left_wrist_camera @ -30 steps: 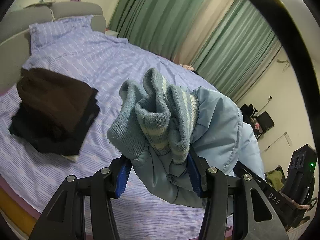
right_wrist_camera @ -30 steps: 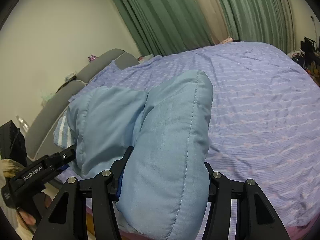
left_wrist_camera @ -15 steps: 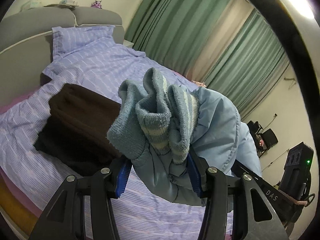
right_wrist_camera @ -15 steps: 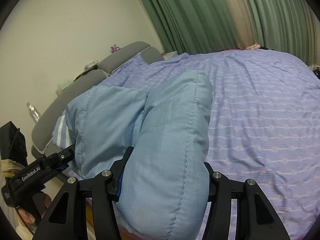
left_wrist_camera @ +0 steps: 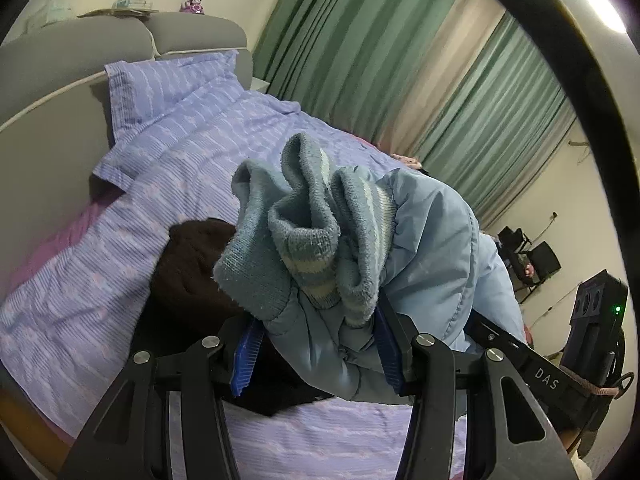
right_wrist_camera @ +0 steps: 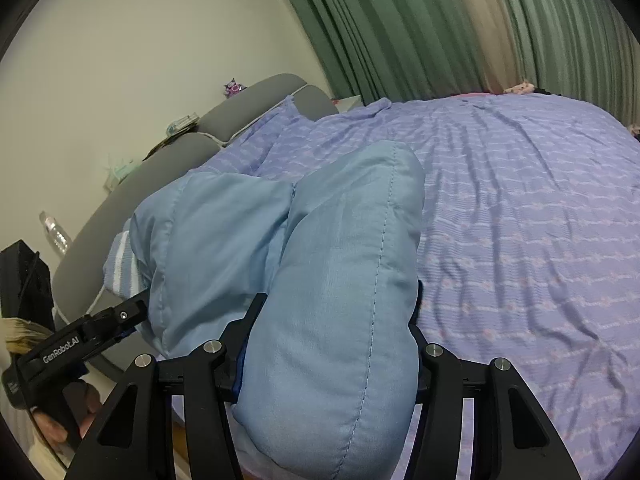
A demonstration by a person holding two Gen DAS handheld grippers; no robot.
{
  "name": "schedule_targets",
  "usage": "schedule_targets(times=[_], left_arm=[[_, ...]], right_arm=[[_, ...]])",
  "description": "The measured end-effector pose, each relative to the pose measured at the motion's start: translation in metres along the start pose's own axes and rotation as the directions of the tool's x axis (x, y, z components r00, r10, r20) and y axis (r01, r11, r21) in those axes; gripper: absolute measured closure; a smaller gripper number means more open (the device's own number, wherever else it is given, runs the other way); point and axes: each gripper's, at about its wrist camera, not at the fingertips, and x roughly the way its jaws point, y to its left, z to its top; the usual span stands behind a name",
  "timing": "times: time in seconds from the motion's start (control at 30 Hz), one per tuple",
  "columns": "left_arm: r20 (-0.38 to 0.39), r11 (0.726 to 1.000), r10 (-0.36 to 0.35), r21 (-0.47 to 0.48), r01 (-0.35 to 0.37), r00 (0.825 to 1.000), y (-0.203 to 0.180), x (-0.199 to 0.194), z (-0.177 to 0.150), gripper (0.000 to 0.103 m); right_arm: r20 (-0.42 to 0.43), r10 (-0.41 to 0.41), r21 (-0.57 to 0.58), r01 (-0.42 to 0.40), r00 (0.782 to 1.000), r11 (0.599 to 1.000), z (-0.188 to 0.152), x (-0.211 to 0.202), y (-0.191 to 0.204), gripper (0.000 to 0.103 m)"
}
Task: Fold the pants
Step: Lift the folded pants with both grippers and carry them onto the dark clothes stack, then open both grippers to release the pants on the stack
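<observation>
Dark folded clothes (left_wrist_camera: 192, 280) half hidden behind the pants (left_wrist_camera: 420, 248); right tongs' (right_wrist_camera: 328, 344) pads buried in padding

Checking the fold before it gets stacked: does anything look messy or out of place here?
Yes. The padded light-blue pants hang bunched between both grippers, not flat. Their striped knit cuffs are scrunched up in the left gripper. The right gripper squeezes a thick puffy fold. The dark folded clothes look tidy.

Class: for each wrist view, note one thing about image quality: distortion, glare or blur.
Left wrist view: fisheye bends the curtains; ceiling light glares top right; knit cuff of the pants is sharp. Right wrist view: black lens rim in the corners; curtains slightly blurred; pants in focus.
</observation>
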Motion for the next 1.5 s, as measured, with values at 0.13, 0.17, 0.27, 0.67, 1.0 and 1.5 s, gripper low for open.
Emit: schedule_targets(times=[0.13,0.17,0.27,0.67,1.0,1.5], left_arm=[[-0.002,1.000,0.008,0.001,-0.008,1.000,0.015,0.017,0.011,0.053],[-0.002,1.000,0.011,0.000,-0.011,1.000,0.018,0.021,0.013,0.053],[-0.021,0.999,0.031,-0.010,-0.031,0.999,0.027,0.036,0.019,0.053],[-0.089,0.994,0.101,-0.032,-0.104,0.991,0.066,0.081,0.030,0.053],[-0.166,0.992,0.083,-0.078,-0.097,0.983,0.095,0.110,0.020,0.051],[-0.257,0.977,0.146,-0.115,-0.180,0.955,0.098,0.092,0.027,0.032]], right_arm=[[-0.012,0.000,-0.004,0.000,1.000,1.000,0.009,0.025,0.006,0.049],[-0.015,0.000,-0.006,0.000,1.000,1.000,0.011,0.031,0.006,0.049],[-0.041,-0.002,-0.004,0.002,0.999,1.000,0.016,0.051,0.006,0.049],[-0.141,0.038,0.003,-0.038,0.989,0.999,0.021,0.121,0.001,0.049],[-0.187,0.011,-0.031,-0.017,0.982,0.999,0.014,0.157,-0.006,0.049],[-0.181,-0.183,-0.143,0.158,0.966,0.977,0.013,0.162,-0.005,0.024]])
